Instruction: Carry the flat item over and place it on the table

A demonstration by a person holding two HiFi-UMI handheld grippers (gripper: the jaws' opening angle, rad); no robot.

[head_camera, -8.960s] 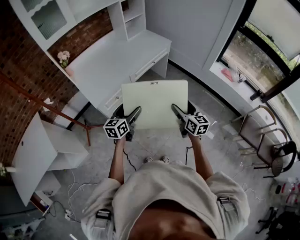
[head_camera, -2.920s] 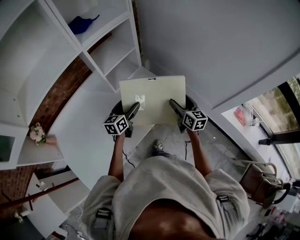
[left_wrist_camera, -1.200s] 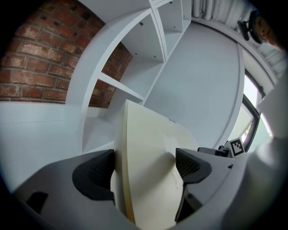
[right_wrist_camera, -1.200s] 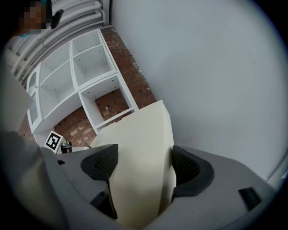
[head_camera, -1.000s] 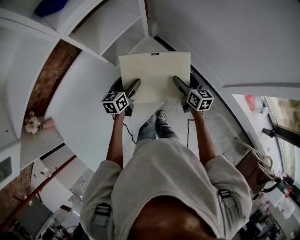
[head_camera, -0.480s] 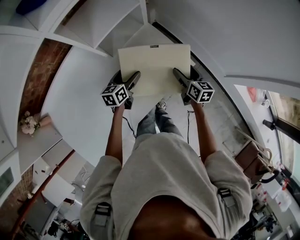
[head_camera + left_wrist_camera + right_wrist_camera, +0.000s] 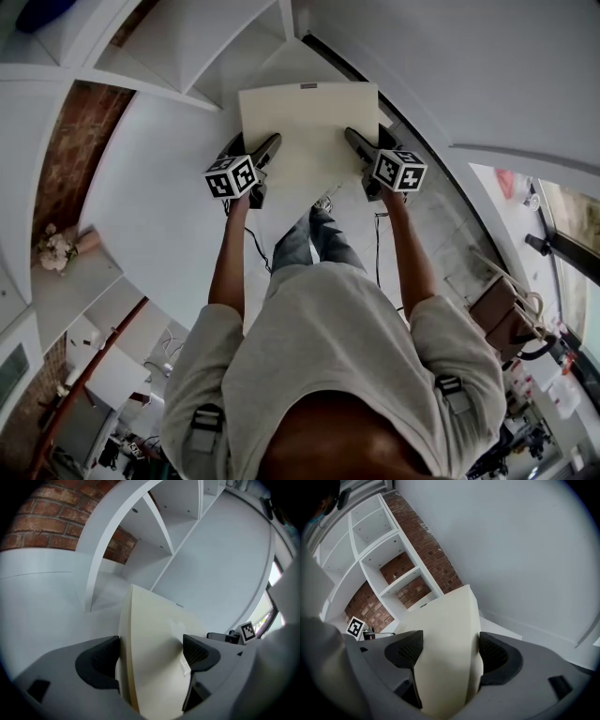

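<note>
Cream flat board (image 7: 309, 127), thin, square, clamped by left gripper (image 7: 151, 652) and right gripper (image 7: 447, 651).

The cream flat board (image 7: 309, 122) is at twelve o'clock, partly over the white worktop (image 7: 159, 206); the left gripper (image 7: 268, 146) grips its seven o'clock corner; the right gripper (image 7: 353, 141) its five o'clock corner; flowers (image 7: 54, 248) at nine o'clock.

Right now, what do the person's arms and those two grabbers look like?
The left gripper and right gripper are dark grey with ribbed black jaws. Each carries a white cube covered in black square markers. The person wears a pale short-sleeved shirt, so the arms are bare.
</note>
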